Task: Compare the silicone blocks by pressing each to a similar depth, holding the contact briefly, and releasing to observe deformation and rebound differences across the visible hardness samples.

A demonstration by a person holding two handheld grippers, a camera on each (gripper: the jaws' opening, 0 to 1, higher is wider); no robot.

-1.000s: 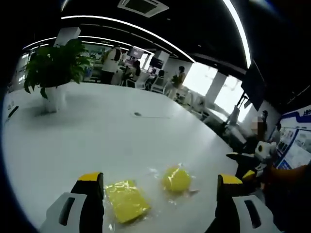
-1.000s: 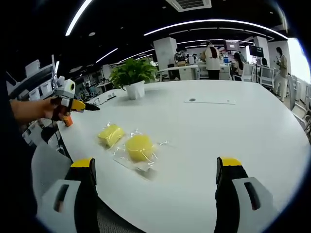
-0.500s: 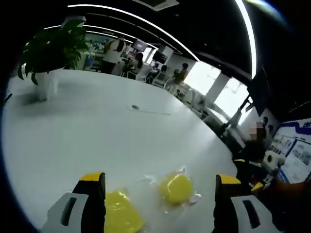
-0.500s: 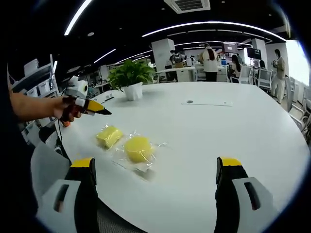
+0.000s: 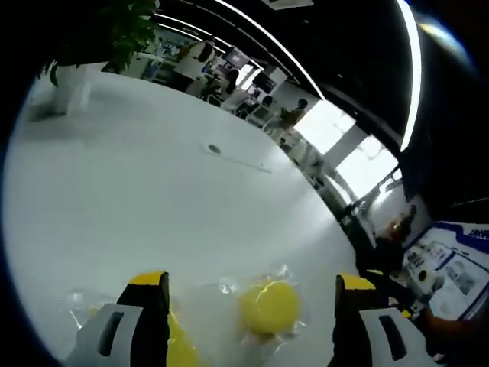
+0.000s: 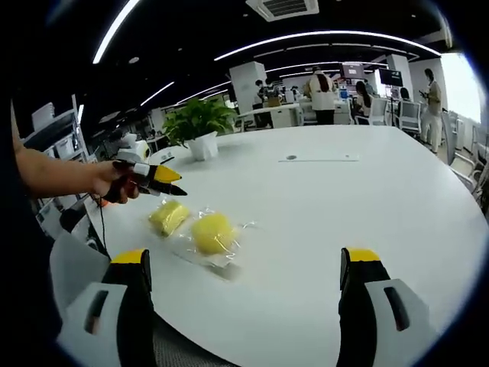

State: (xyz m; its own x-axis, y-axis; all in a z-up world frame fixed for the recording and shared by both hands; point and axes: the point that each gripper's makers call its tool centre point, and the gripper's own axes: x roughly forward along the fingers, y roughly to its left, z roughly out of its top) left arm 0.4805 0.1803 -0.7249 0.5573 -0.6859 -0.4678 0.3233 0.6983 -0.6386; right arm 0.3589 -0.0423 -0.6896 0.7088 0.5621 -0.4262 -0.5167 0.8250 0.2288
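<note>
A: What have you got on the 2 yellow samples?

B: From my right gripper view, both lie on the white table (image 6: 367, 206) in clear wrappers. The round silicone block (image 6: 212, 232) is nearer to me, and the squarish silicone block (image 6: 167, 217) sits just beside it on its left, a little farther off.

A: And the left gripper?

B: I see the left gripper (image 6: 177, 183) coming in from the left, held in a person's hand (image 6: 107, 180). Its yellow tips hang just above the squarish block; I cannot tell whether they touch it. In my left gripper view its jaws stand wide apart, with the round block between them and the squarish one half hidden behind the left jaw.

A: Right gripper?

B: The right gripper (image 6: 248, 267) has its jaws spread wide with nothing between them, near the table's edge, well short of both blocks.

A: Anything else?

B: 1 potted plant (image 6: 198, 127) on the far left of the table.
</note>
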